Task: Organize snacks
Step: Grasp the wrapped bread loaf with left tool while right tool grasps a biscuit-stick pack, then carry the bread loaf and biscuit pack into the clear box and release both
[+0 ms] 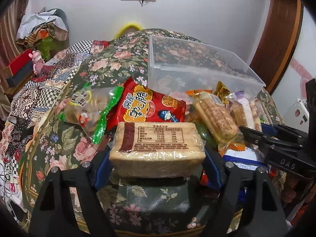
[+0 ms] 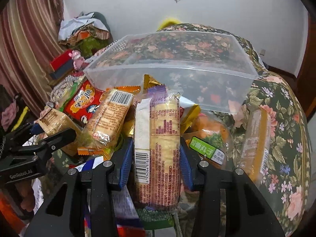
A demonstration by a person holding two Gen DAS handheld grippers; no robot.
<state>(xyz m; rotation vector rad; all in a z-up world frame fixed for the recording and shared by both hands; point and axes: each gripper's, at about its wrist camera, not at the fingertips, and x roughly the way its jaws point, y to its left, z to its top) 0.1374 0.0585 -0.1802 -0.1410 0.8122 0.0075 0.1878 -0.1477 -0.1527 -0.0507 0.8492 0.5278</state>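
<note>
Gripping, with the left gripper (image 1: 158, 155), a flat cracker pack (image 1: 158, 140) in clear wrap, blue pads pressing on both short sides; showing upward a nutrition table in Chinese print, too small to read, beside a maroon band. Holding it in front of the clear plastic bin (image 1: 197, 65), nearer the camera than the snack heap.

Clamping, with the right gripper (image 2: 156, 154), a long biscuit pack (image 2: 158, 138) standing lengthwise between the pads, its far end pointing toward the bin and stopping just short of the bin's front wall. Showing a barcode reading 6 934364 818299, plus a purple-printed nutrition table.

Lying just in front of the bin, to its left: a red snack bag (image 1: 146, 104) with large yellow Chinese characters and a cartoon child. Leaning beside it, an orange-ended biscuit pack (image 2: 110, 114) bearing its own barcode. Resting to the right, below the bin's front corner, a clear tub with a green Chinese label (image 2: 203, 144).

Reading "GenRobot.AI" on the left gripper's body and "DAS" on the right one's. Sitting empty on floral cloth (image 1: 110, 65): the bin itself.
</note>
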